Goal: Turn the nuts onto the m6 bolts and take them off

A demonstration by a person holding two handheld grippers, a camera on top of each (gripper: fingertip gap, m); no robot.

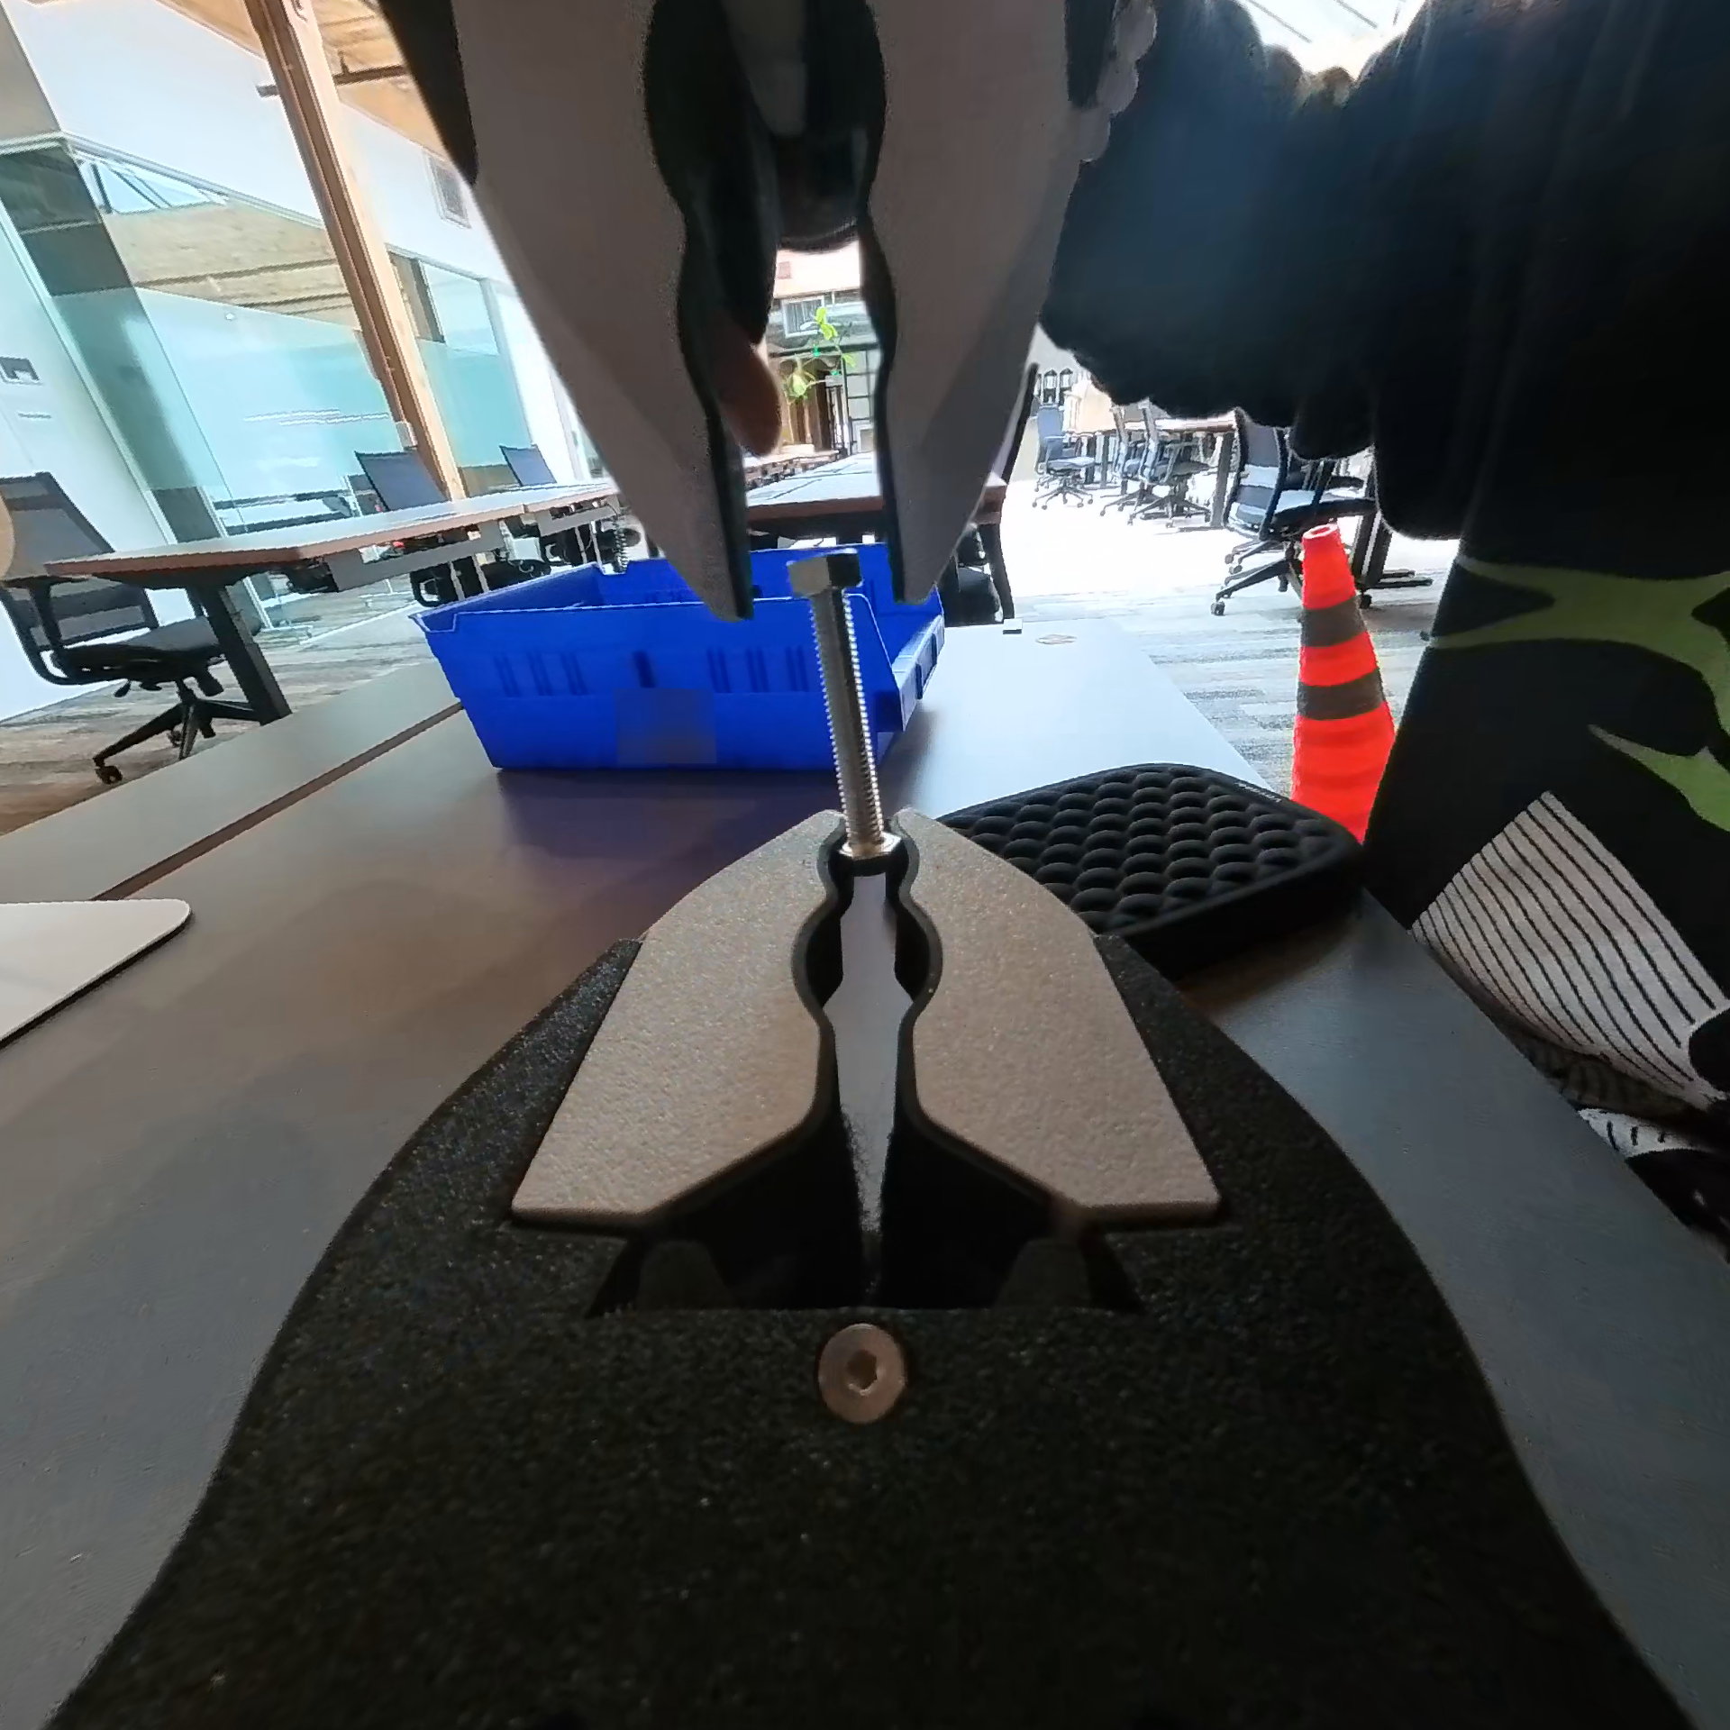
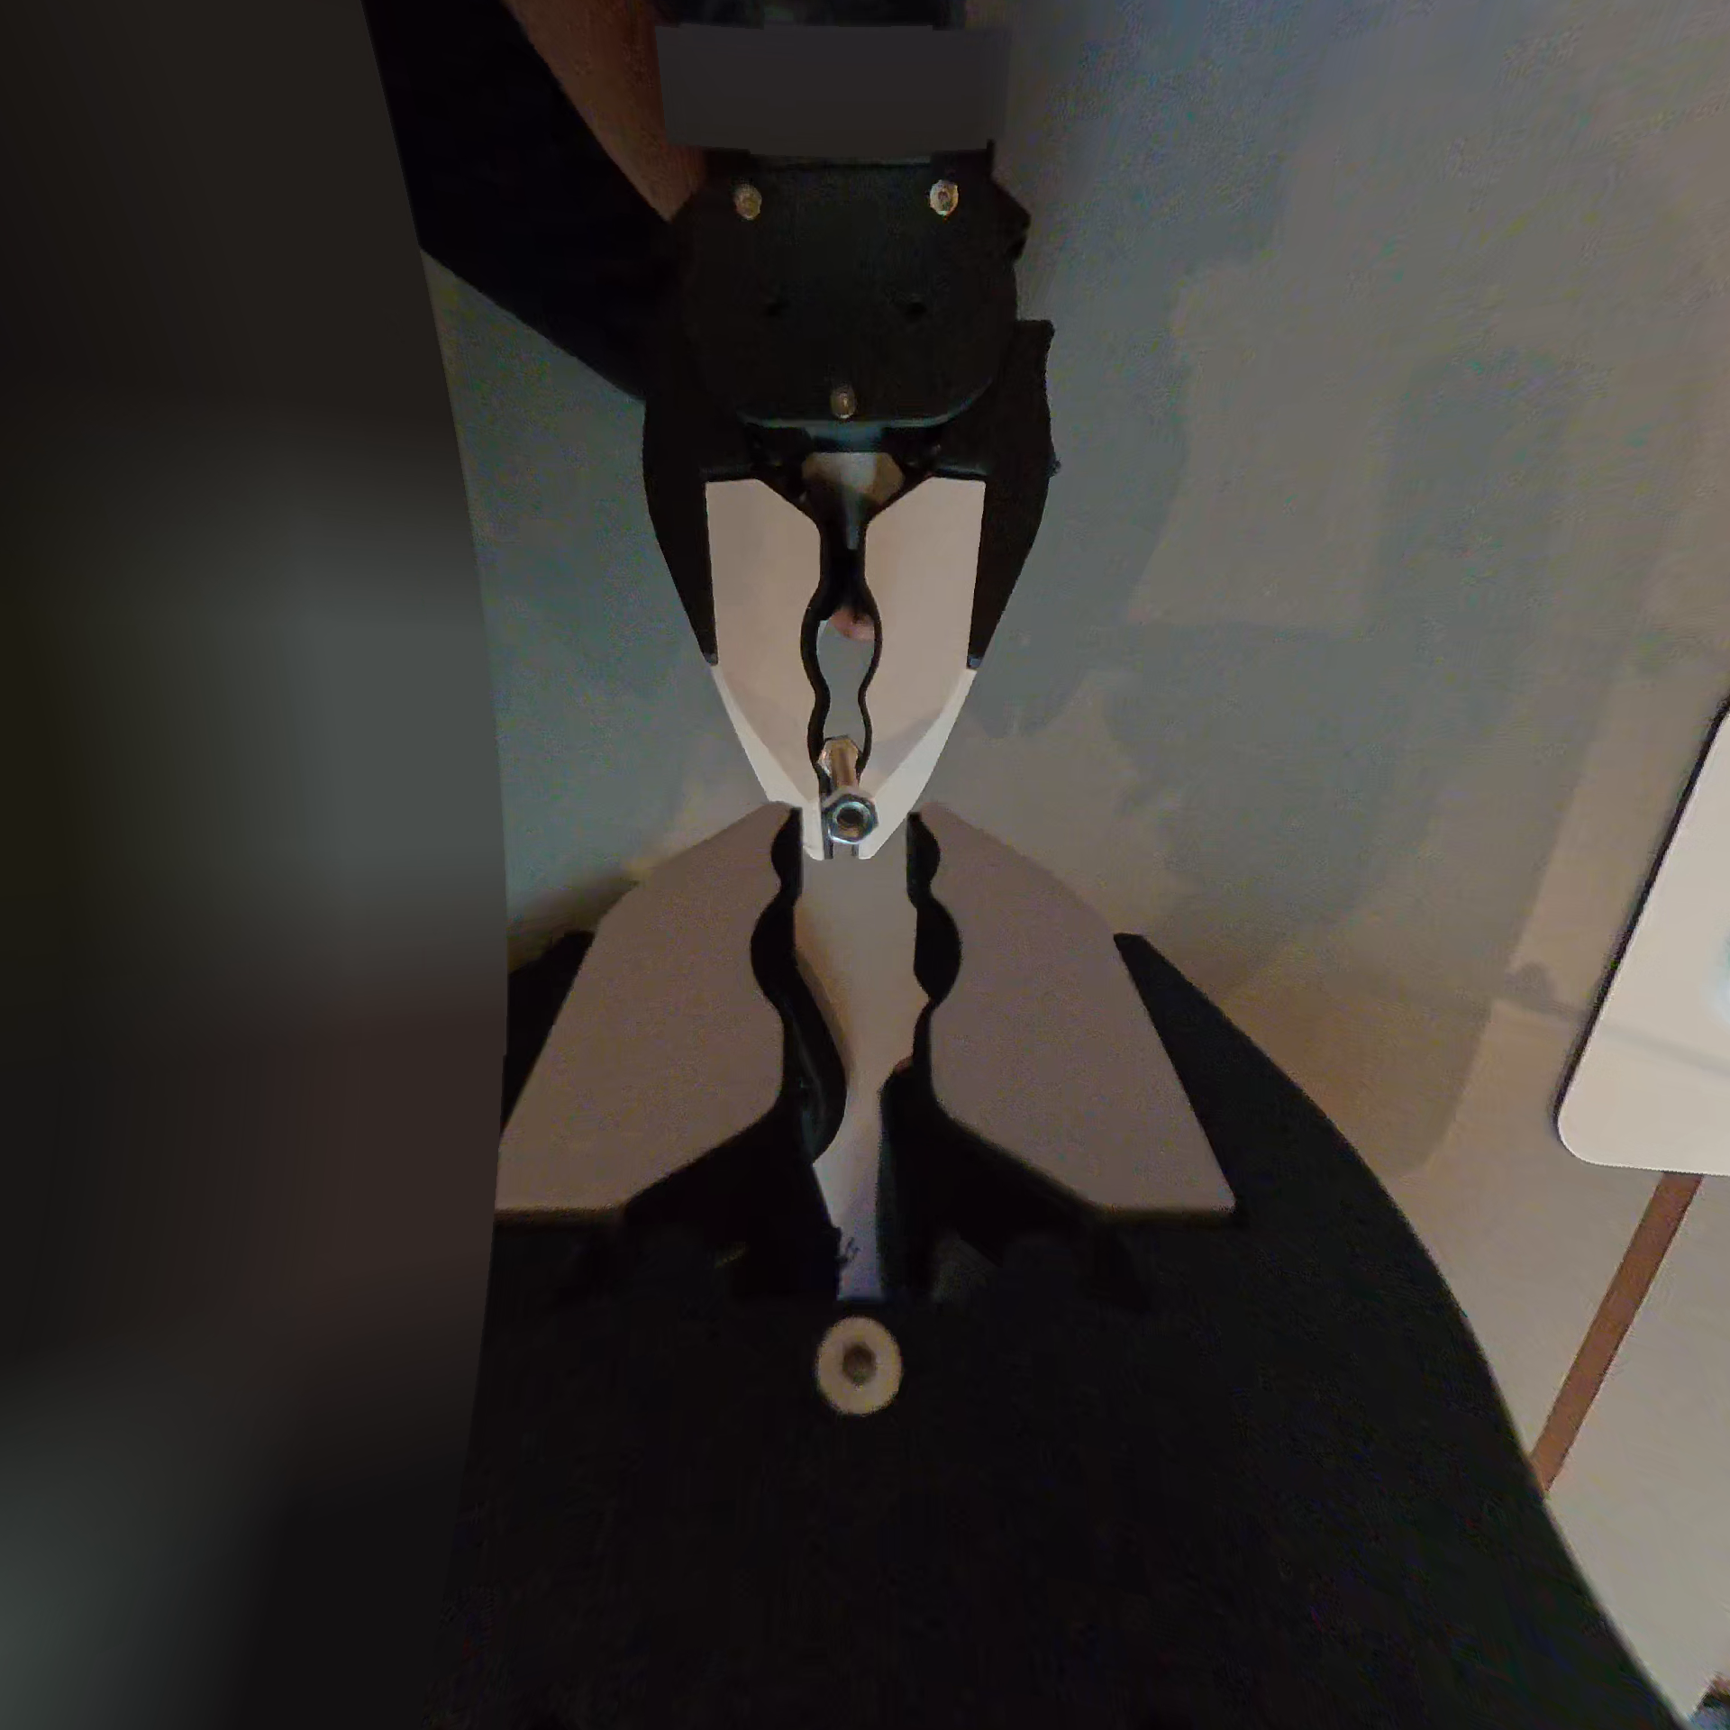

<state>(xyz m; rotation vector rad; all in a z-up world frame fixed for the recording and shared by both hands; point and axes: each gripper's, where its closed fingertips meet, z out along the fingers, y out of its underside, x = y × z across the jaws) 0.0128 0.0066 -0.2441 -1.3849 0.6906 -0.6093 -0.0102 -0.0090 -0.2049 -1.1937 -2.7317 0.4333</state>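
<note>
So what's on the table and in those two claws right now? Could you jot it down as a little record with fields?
left gripper: shut on a nut at the lower end of a bolt that stands upright
right gripper: above, pointing down, fingers either side of the bolt's hex head, not touching it
behind the bolt: blue bin on the table
right of the left gripper: black honeycomb pad
on the floor beyond: orange cone
table's left edge: pale flat slab
</note>
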